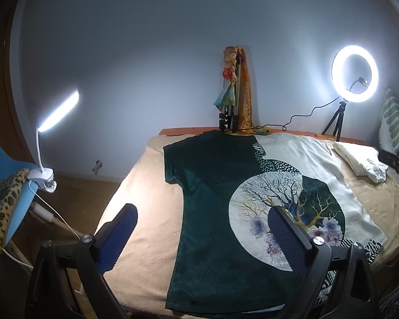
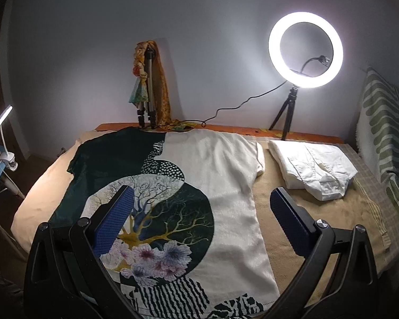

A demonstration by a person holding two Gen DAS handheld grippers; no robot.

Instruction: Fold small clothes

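Observation:
A small T-shirt (image 1: 207, 202), half dark green and half white with a tree-and-flowers print, lies spread flat on a beige cloth on the bed; it also shows in the right wrist view (image 2: 226, 186). My left gripper (image 1: 202, 228) is open and empty, held above the shirt's lower green half. My right gripper (image 2: 202, 207) is open and empty, held above the shirt's lower white half. A folded white garment (image 2: 311, 167) lies to the right of the shirt; it also shows in the left wrist view (image 1: 359, 159).
A lit ring light on a small tripod (image 2: 306, 50) and a folded tripod draped with a scarf (image 2: 149, 87) stand at the far edge by the wall. A clip lamp (image 1: 58, 111) sits on a blue chair (image 1: 16, 207) at left. A striped pillow (image 2: 385, 133) is at right.

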